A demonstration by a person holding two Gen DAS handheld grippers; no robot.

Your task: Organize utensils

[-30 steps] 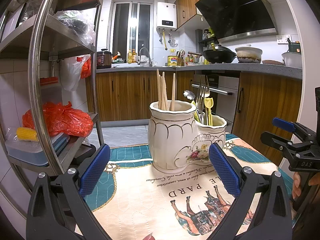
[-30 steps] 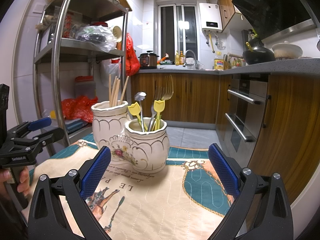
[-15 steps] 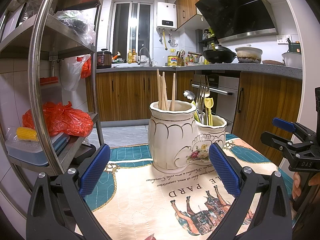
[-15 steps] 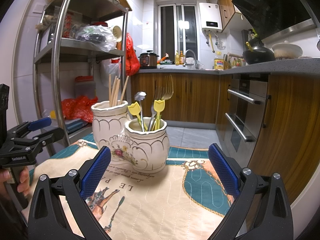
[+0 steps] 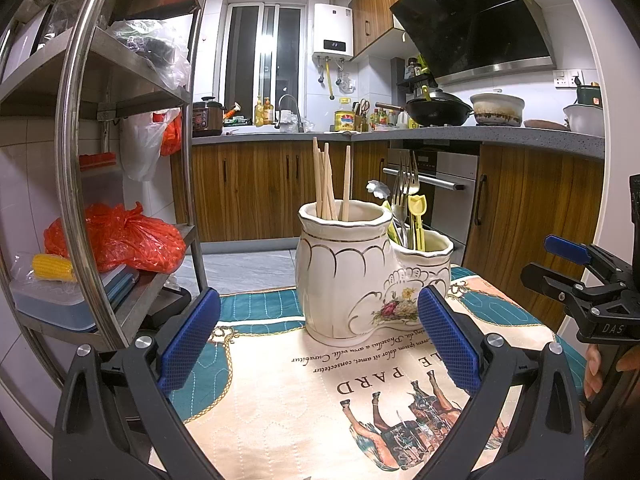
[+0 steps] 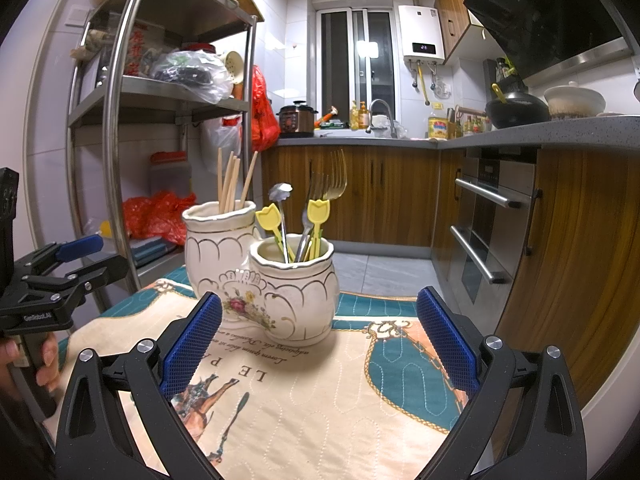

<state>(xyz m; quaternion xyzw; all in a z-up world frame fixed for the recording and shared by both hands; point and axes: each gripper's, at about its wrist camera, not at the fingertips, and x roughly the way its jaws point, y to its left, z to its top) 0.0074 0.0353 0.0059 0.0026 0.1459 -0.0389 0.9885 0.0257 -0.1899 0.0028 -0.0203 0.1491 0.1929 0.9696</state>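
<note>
On the printed cloth (image 6: 320, 380) stands one cream ceramic double-pot holder (image 6: 256, 280): five wooden chopsticks (image 5: 328, 184) in the taller pot, two yellow tulip-handled utensils (image 6: 318, 210) and metal forks (image 6: 338, 178) in the lower. Left gripper (image 5: 318, 338) and right gripper (image 6: 318, 338) both gape wide, grasping nothing, near the holder.

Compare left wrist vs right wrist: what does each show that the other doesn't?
Left wrist only: yellow corn cob on the steel rack's lower shelf, and the right gripper at frame edge. Right wrist only: the left gripper. Both: white ceramic double-pot utensil holder, wooden chopsticks in the taller pot, forks and yellow tulip-topped picks in the shorter.
</note>
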